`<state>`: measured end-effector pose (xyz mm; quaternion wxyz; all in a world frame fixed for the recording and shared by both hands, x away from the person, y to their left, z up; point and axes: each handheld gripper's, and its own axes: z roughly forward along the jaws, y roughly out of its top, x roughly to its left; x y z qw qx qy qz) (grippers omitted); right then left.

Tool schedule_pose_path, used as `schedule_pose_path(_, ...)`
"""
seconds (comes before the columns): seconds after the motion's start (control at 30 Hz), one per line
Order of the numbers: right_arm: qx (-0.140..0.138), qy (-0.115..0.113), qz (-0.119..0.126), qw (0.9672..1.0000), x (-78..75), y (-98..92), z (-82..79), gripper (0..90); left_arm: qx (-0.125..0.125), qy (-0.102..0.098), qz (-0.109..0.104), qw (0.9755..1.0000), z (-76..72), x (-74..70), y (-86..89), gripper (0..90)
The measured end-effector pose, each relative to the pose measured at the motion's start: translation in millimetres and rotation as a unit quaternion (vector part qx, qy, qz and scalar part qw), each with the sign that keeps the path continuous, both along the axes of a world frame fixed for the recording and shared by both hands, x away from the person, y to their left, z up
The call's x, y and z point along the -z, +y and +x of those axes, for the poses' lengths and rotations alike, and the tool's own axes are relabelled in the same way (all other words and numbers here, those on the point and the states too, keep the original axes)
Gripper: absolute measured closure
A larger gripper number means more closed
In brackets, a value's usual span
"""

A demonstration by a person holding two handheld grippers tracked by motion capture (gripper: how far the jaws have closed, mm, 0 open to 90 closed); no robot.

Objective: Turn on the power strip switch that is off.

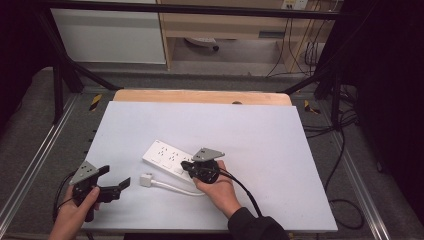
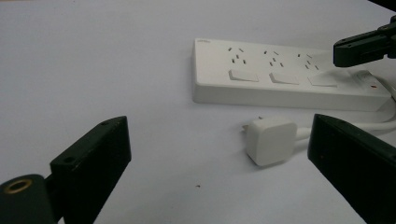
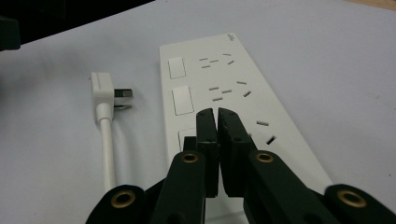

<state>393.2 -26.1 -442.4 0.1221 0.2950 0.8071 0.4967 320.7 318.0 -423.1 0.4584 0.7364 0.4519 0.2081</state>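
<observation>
Your left tongs sit near the counter's front left corner, spread wide and holding nothing. In the left gripper view the white plug lies on the counter just ahead of them, nearer the right-hand jaw and touching neither. Its white cable runs off toward your right hand.

The white power strip lies flat a little left of the counter's middle, beyond the plug and set on a diagonal. In the right gripper view its three switches and three socket groups face up.

Your right tongs are pressed together, with only a thin slit between the jaws and nothing in them. Their tips hang over the near end of the power strip, by the nearest switch; you cannot tell whether they touch it. The plug lies to their left, prongs pointing at the strip's side, just apart from it.
</observation>
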Motion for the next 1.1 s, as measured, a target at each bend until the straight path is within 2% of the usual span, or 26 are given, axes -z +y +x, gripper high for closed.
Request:
schedule_pose_path(0.43,-0.002,0.008,-0.022,0.9997,6.7,3.5,0.3,88.0,0.002,0.0,0.002,1.0,0.0,0.0,-0.2,6.1)
schedule_pose_path(0.87,-0.003,0.005,-0.025,0.9997,5.6,4.2,-1.3,88.5,0.002,0.001,0.003,1.0,0.1,0.2,-0.4,6.1)
schedule_pose_path(0.93,-0.007,0.007,-0.017,0.9998,4.5,4.7,-2.0,88.3,0.002,0.001,0.003,1.0,0.1,0.2,-0.4,6.0)
schedule_pose_path(1.1,-0.014,0.006,-0.022,0.9996,5.6,8.3,-3.9,88.7,0.002,0.001,0.003,1.0,0.0,0.2,-0.5,6.1)
